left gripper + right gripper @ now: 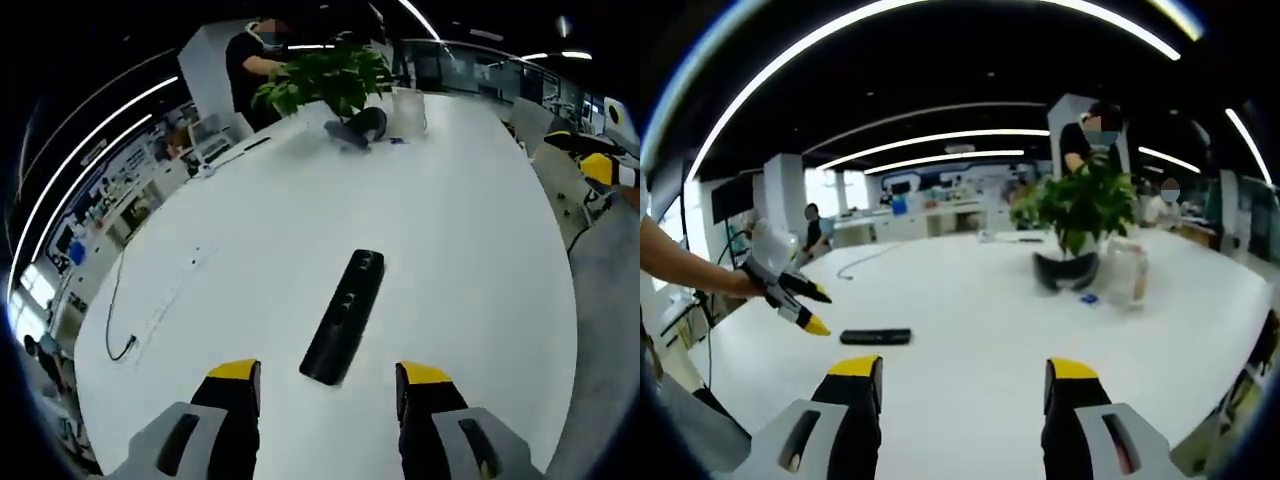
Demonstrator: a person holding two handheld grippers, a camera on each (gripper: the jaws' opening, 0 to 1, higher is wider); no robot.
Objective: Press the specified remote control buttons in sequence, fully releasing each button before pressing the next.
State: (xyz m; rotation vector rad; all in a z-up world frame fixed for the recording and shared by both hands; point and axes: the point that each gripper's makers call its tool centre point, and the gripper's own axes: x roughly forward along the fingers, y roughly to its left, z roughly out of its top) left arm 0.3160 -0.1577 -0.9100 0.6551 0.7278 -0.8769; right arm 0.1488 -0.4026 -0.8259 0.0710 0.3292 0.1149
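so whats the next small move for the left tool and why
Probably lower the left tool toward the black remote. Its jaws stand open and apart from the remote, which lies flat on the white table, untouched, just ahead between them.

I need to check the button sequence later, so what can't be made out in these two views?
- Remote control: button labels too small in the left gripper view; a thin dark sliver in the right gripper view.
- Plant pot: blurred.
- Left tool: its jaw gap is unclear from the side.
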